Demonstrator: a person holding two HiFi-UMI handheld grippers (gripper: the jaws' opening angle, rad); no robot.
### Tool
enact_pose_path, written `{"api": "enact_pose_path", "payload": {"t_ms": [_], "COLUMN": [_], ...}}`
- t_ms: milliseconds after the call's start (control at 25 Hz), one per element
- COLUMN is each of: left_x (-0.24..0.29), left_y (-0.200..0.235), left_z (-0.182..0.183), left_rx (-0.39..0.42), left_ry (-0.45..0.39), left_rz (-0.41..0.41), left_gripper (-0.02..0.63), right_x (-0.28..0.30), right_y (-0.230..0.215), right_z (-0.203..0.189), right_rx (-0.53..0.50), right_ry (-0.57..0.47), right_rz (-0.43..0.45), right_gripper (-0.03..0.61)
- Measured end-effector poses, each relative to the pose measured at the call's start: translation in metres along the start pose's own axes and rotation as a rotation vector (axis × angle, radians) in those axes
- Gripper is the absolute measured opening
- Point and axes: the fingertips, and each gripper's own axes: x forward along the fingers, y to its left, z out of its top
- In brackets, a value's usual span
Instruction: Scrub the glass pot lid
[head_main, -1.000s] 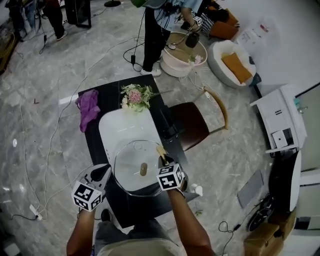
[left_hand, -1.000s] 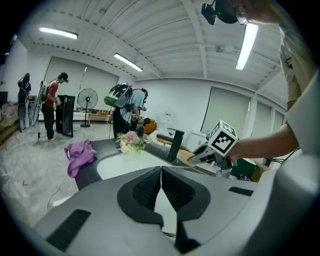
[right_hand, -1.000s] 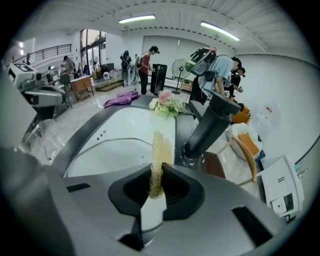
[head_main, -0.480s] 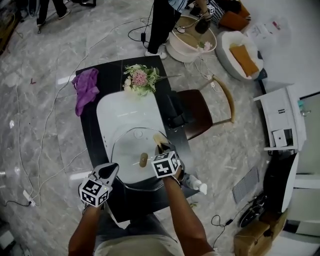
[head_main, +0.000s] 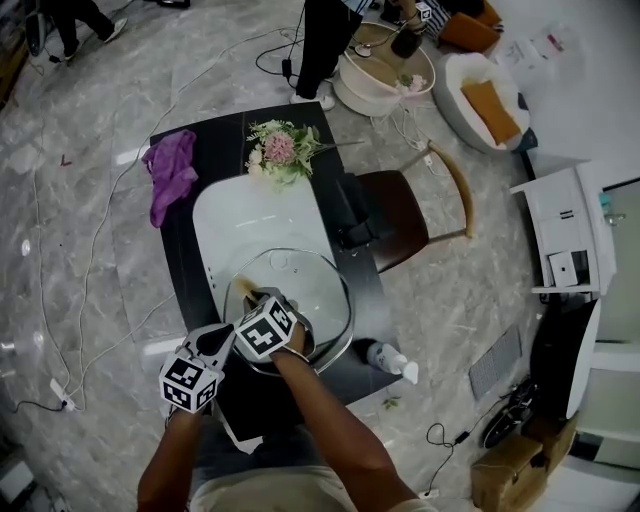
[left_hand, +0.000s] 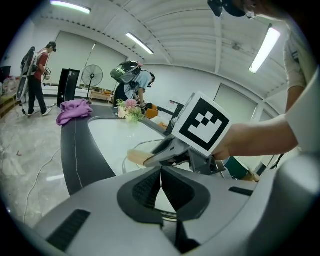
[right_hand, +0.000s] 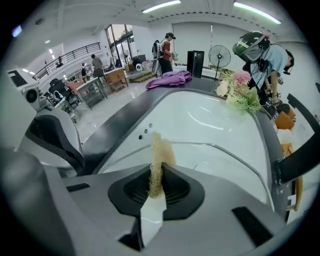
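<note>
Head view: white basin (head_main: 250, 225), black table (head_main: 185, 262), marble floor (head_main: 90, 200); right fingers (right_hand: 176, 188) clamp scrubber (right_hand: 159, 150) at glass lid (head_main: 322, 290), left fingers (left_hand: 144, 192) together.

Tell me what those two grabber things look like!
The left gripper and right gripper match: chunky grey shells, black ribbed pads inside the jaws, and on each a white cube printed with black square markers. The person's forearms are bare, with no sleeves.
</note>
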Motion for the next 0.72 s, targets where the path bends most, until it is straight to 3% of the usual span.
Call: {"api": "enact_pose_path", "payload": {"t_ms": [400,480,640,720], "left_x": [0.005,0.006,0.010,0.011], "left_y": [-0.005,-0.007,-0.008,-0.007], "left_z": [-0.001,-0.001,-0.002,-0.004], "left_rx": [0.008,0.013,0.015,0.012], "left_ry": [0.016,0.018,0.020,0.020], "left_rz": [-0.016,-0.022,-0.030,-0.032], "left_gripper": [0.020,0.018,0.018,0.019], "right_x": [-0.019,-0.035,-0.086,-0.105], "right_y": [-0.038,-0.065,-0.132,-0.145], "right_z": [-0.026,-0.046,-0.085,-0.090], "right_rx": [0.015,0.033,0.006,0.030], "right_ry": [0.029,0.055,0.131,0.111], "right_rz": [-0.059,-0.110,-0.310,-0.335], "right_gripper": [0.043,0.043,0.043,0.043]}}
